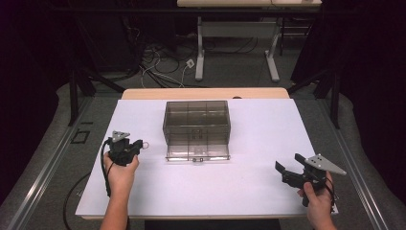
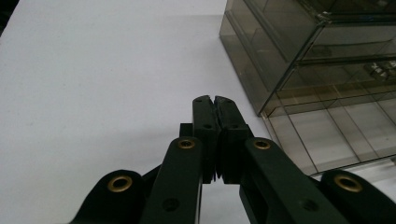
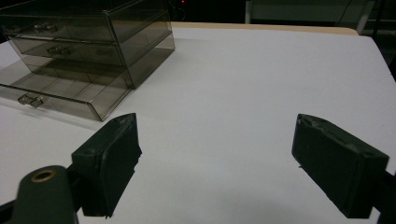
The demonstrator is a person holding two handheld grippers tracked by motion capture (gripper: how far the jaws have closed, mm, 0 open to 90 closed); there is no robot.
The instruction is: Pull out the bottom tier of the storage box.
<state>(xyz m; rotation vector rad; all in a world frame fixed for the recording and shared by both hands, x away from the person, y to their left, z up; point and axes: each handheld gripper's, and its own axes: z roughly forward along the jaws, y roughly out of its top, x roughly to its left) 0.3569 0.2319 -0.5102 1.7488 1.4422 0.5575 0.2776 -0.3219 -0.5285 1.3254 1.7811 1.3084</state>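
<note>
A: Where is your left tool [image 1: 140, 144] right now?

B: You hold it over the white desk [image 1: 258, 187], to the left of the smoky clear drawer box [image 1: 196, 120]. In the left gripper view its jaws are pressed together with nothing between them, and the box's near corner sits just ahead and to the right of their tips.

A: And the right tool [image 1: 290, 166]?

B: It is in your right hand near the desk's front right corner, well apart from the box. Its jaws stand wide apart and empty; in the right gripper view you see bare white desk between the two pads [image 3: 114, 161].

A: How does the drawer box stand?

B: It sits upright in the middle of the desk, toward the far side, with three drawers stacked. The bottom drawer [image 1: 197, 151] is pulled out toward you, its small handle [image 1: 197, 159] at the front edge. The two drawers above it are pushed in.

A: Is anything in the open drawer?

B: You can see dividers through the clear plastic; I cannot tell whether anything lies in the compartments.
</note>
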